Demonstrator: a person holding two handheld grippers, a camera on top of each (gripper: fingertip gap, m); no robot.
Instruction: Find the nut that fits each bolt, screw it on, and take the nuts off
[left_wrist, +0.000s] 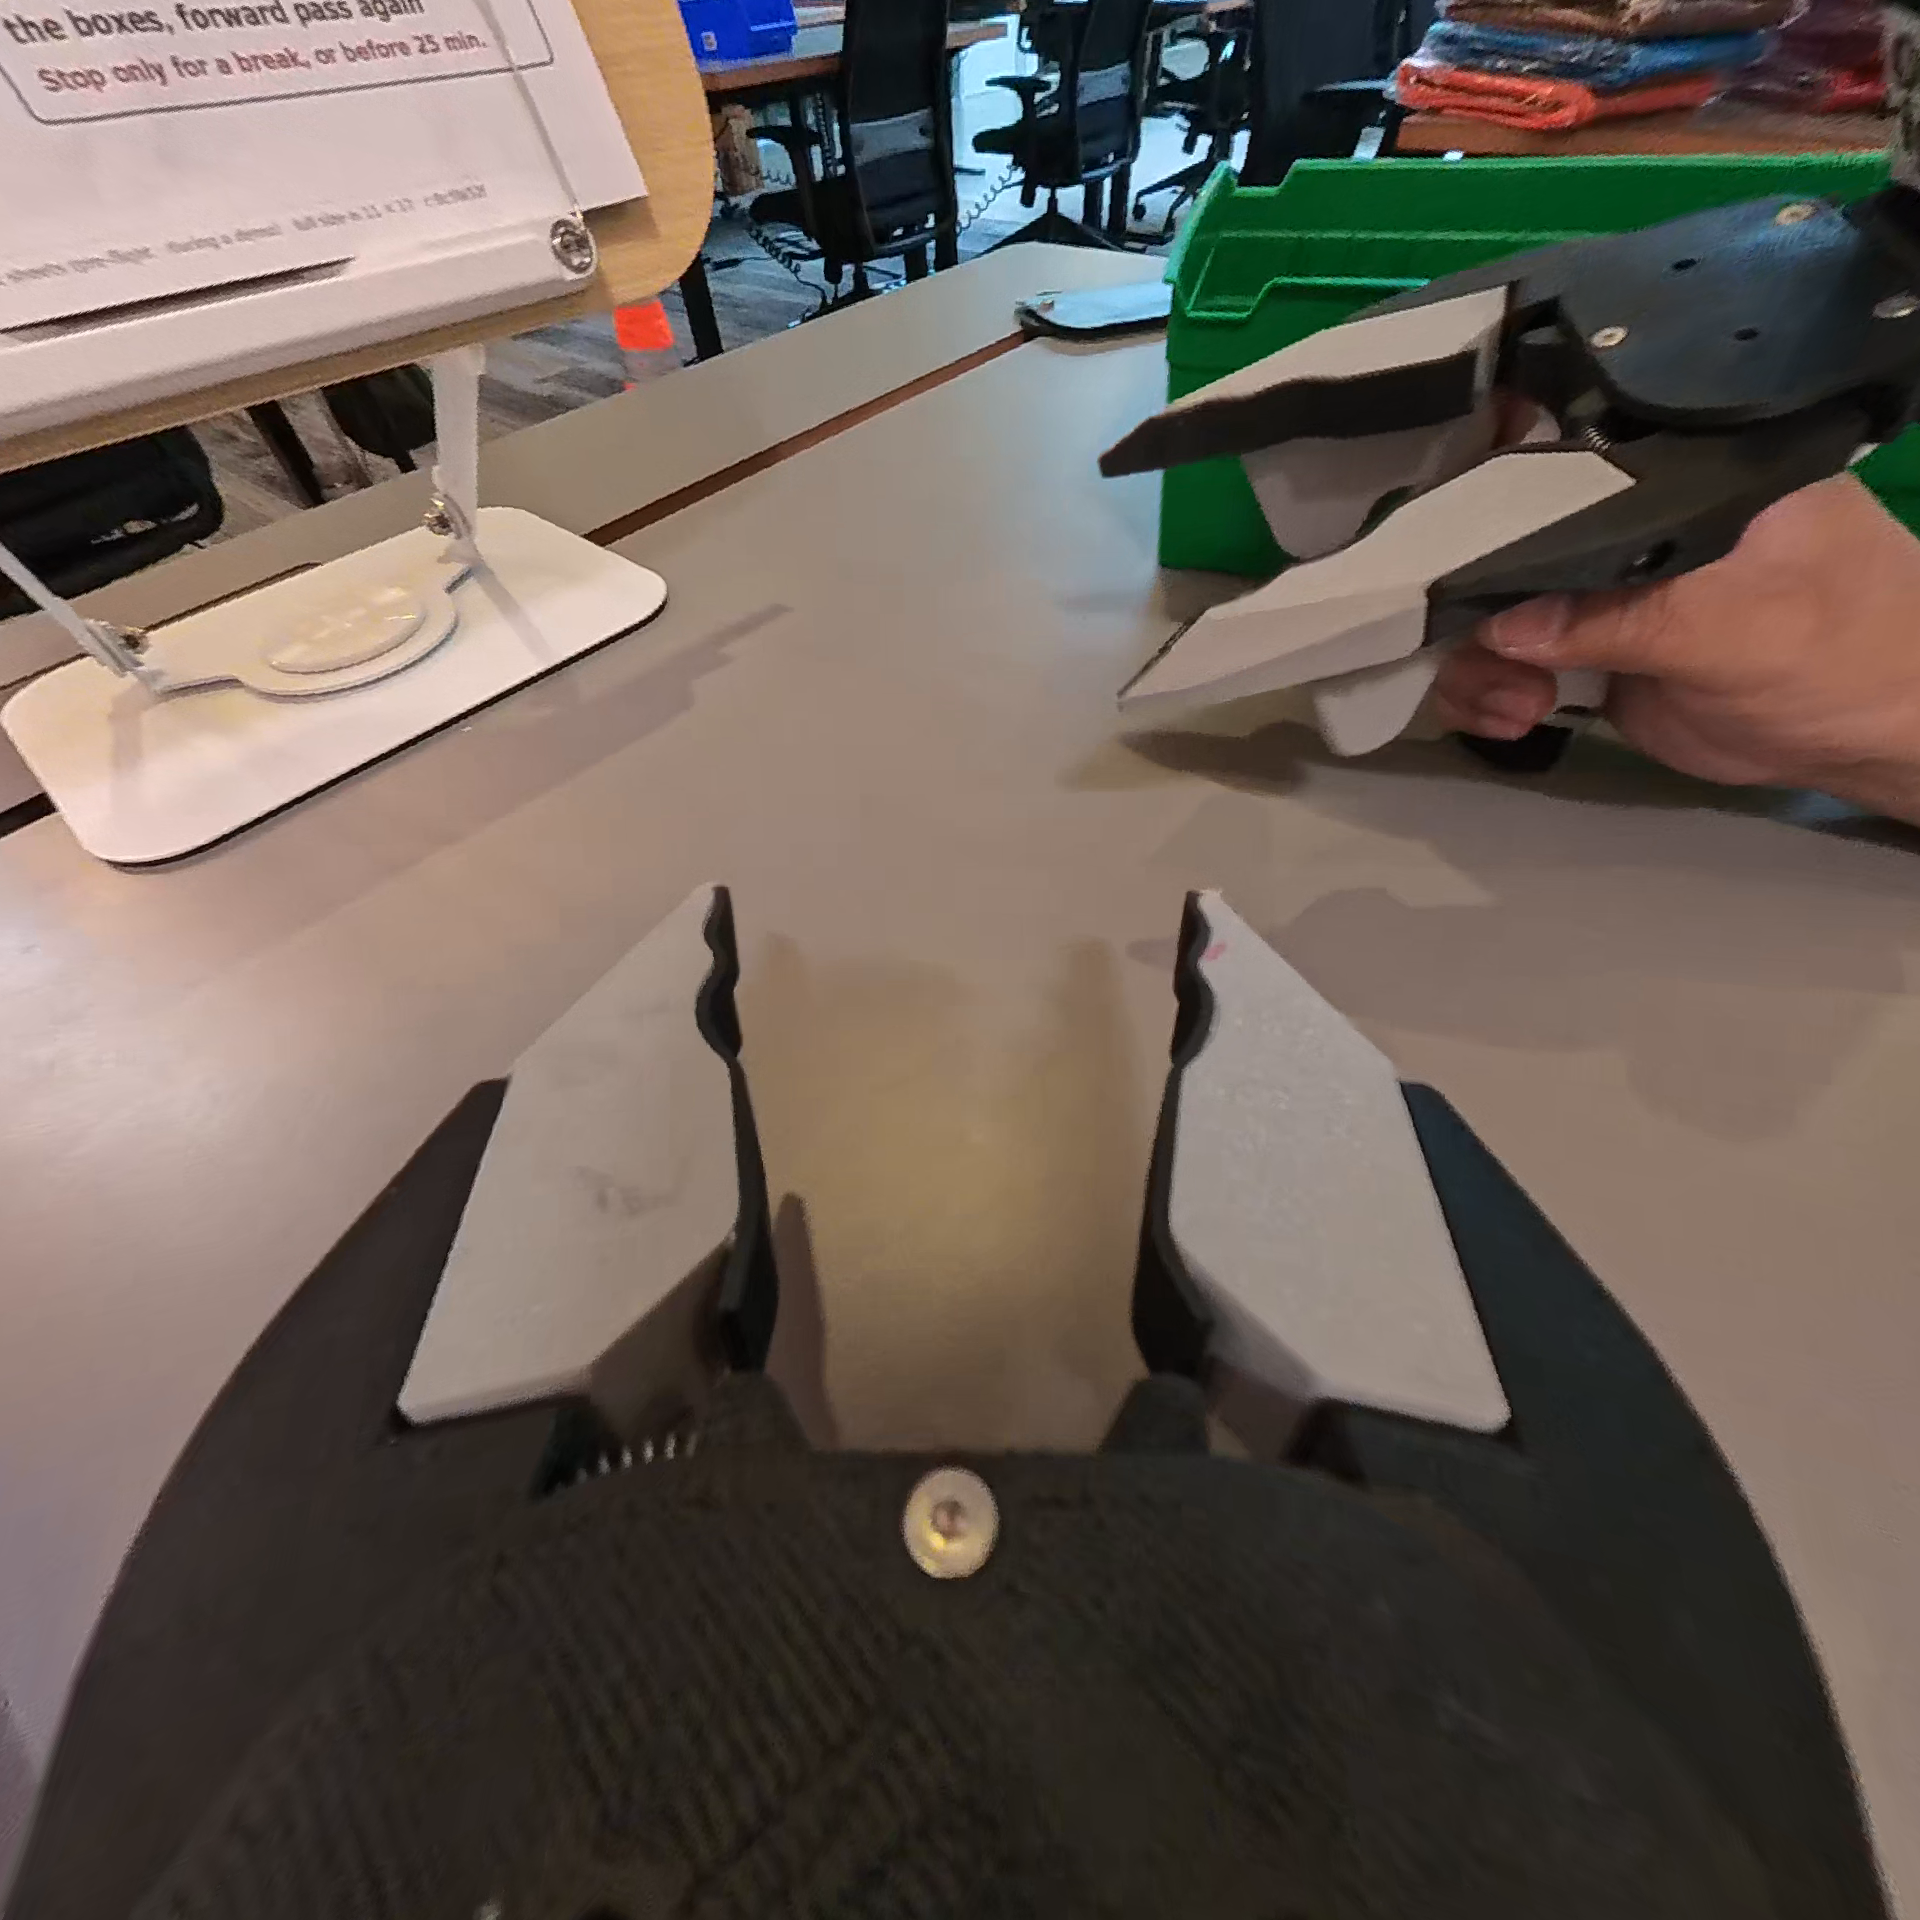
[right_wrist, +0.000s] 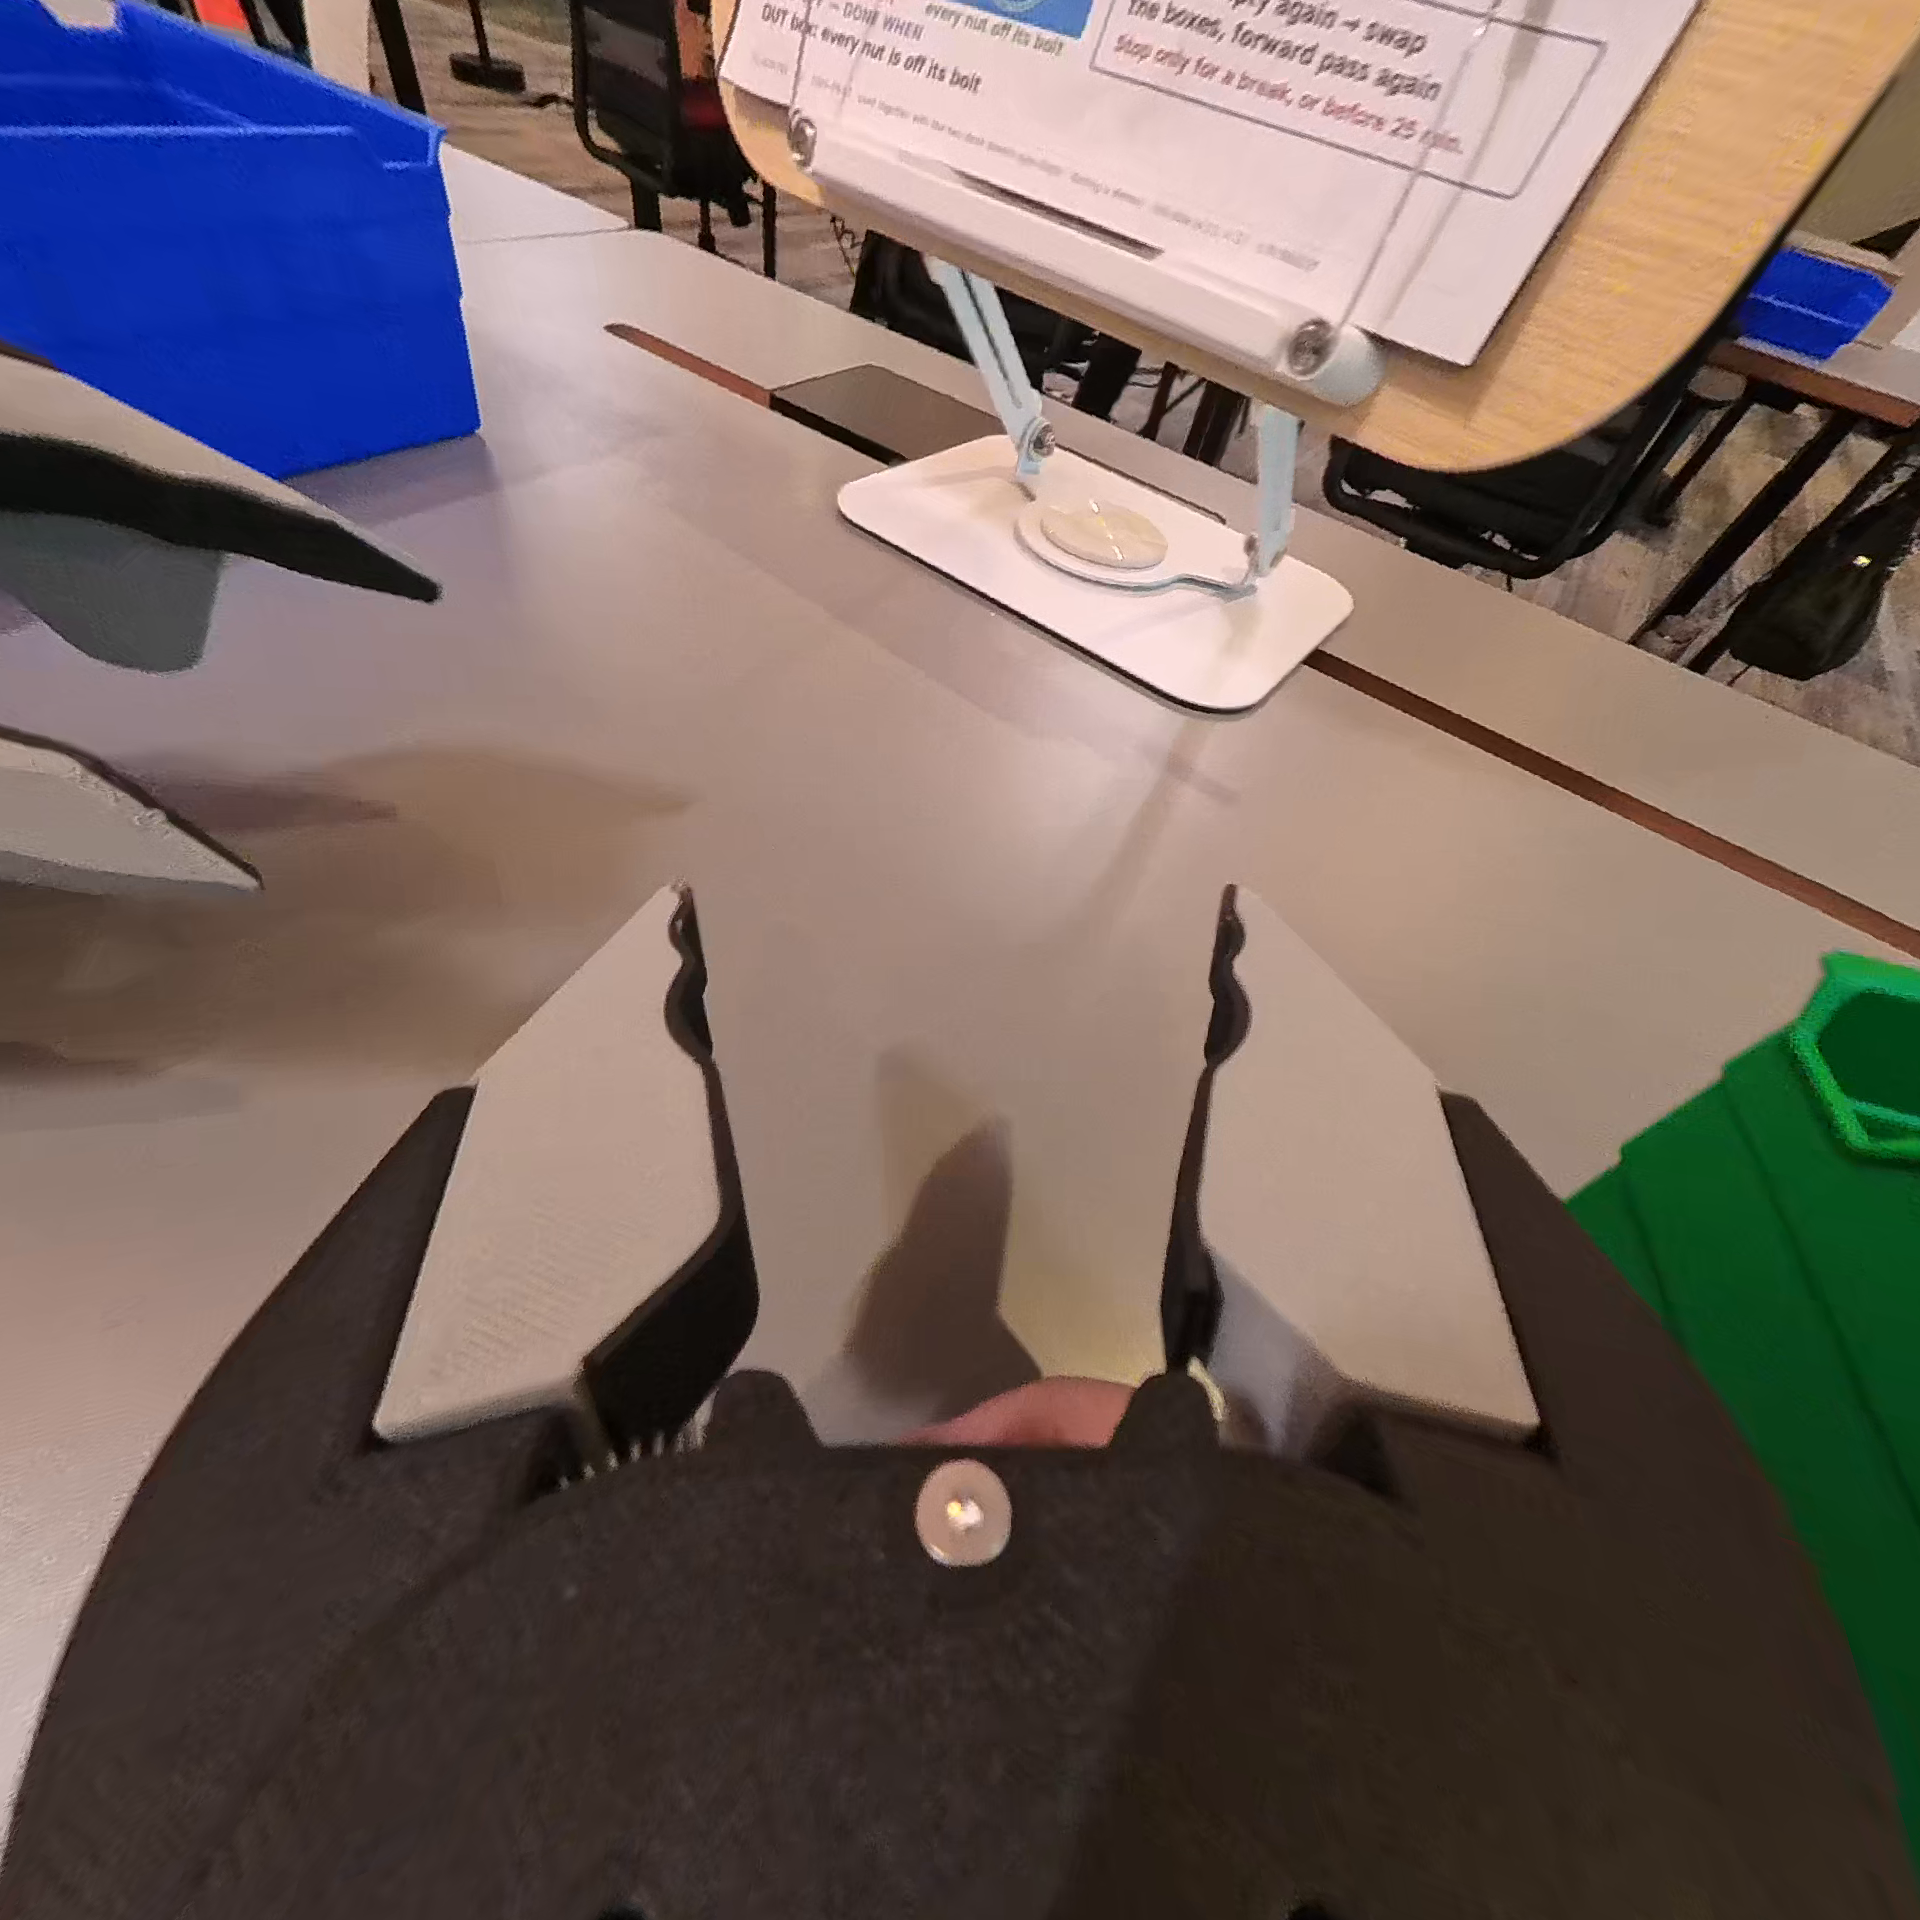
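No bolt or nut shows in either view. My left gripper (left_wrist: 954, 902) is open and empty, low over the grey table (left_wrist: 914, 727). My right gripper (right_wrist: 954, 899) is open and empty too, over the same table (right_wrist: 831, 748). In the left wrist view the right gripper (left_wrist: 1117, 577) shows at the right, held by a hand (left_wrist: 1704, 665), its jaws apart, in front of a green bin (left_wrist: 1455, 239). In the right wrist view the left gripper (right_wrist: 343, 738) shows at the left edge, jaws apart. The green bin (right_wrist: 1766, 1299) is at the lower right there.
A blue bin (right_wrist: 229, 260) stands at the back left of the right wrist view. A tilted board with a printed sheet on a white stand (left_wrist: 343, 665) (right_wrist: 1101, 561) stands at the table's far side. Office chairs and folded cloths (left_wrist: 1558, 73) lie beyond.
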